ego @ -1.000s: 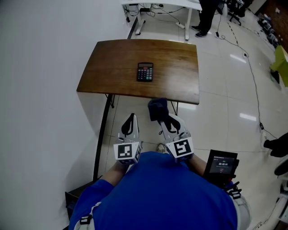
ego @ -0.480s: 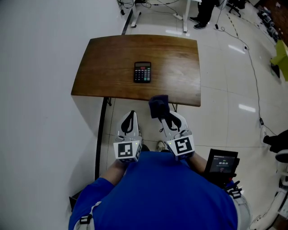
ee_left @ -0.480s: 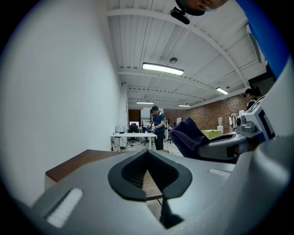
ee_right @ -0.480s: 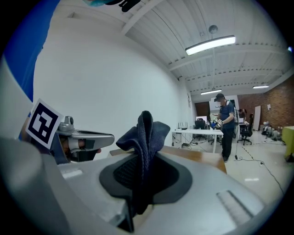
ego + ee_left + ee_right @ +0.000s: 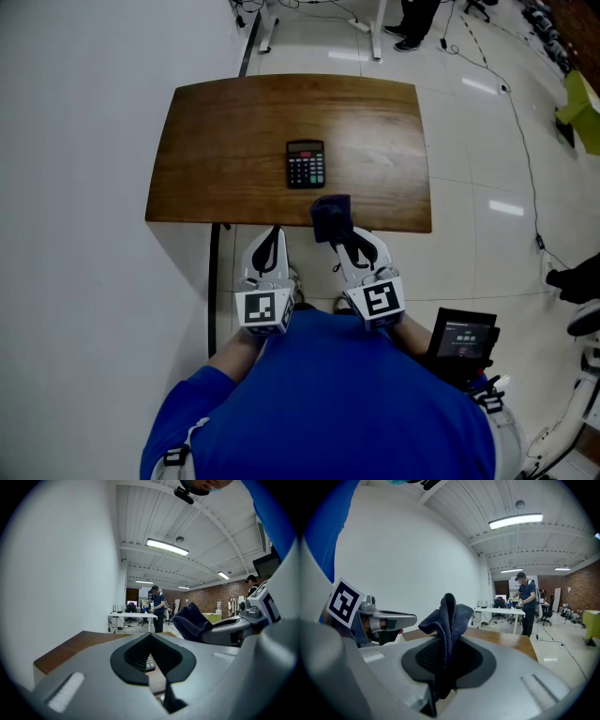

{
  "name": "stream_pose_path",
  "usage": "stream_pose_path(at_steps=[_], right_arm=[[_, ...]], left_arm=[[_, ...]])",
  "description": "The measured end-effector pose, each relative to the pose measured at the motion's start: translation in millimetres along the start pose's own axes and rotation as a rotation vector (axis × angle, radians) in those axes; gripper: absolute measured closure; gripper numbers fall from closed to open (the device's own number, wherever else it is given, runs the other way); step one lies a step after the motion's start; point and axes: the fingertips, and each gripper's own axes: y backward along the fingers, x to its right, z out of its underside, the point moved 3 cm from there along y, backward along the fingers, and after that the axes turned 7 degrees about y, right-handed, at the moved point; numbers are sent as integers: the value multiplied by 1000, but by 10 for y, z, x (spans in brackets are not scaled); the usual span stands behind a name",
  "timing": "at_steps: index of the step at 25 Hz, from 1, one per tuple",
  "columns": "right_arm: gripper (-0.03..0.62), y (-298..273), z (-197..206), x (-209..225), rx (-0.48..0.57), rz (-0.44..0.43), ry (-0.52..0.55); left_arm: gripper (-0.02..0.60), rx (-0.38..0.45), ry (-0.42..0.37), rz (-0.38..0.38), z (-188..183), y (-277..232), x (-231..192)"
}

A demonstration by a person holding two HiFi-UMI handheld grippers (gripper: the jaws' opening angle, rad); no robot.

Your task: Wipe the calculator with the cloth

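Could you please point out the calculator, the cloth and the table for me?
calculator [image 5: 306, 169], head view, on the middle of its keypad.
cloth [image 5: 447, 618], right gripper view, on its upright dark blue fold.
table [image 5: 225, 141], head view, on bare wood left of the calculator.

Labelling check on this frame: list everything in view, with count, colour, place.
calculator: 1, black, middle of the table
table: 1, brown wood, beside the white wall
cloth: 1, dark blue, over the table's near edge
screen device: 1, black, by the person's right side
desk: 1, white, far background
bystander: 1, dark clothes, at that desk
shirt: 1, blue
left tool: 1, grey, shut, empty
right tool: 1, grey, shut on the cloth
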Motion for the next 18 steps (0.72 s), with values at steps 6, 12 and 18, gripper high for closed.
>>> stream_pose_path(at_steps=[6,12,18], right_arm=[[531,-100,-85,111,-2,41,-8],[531,-187,-13,269,-6,109,-23],[531,-619,-156,171,-43,158,-40]], left_arm=[[575,-4,-8,48,-136,-211,-9],[575,-11,-11,107,-37,-438,31],[575,-33,2,164,-105,-702,-426]])
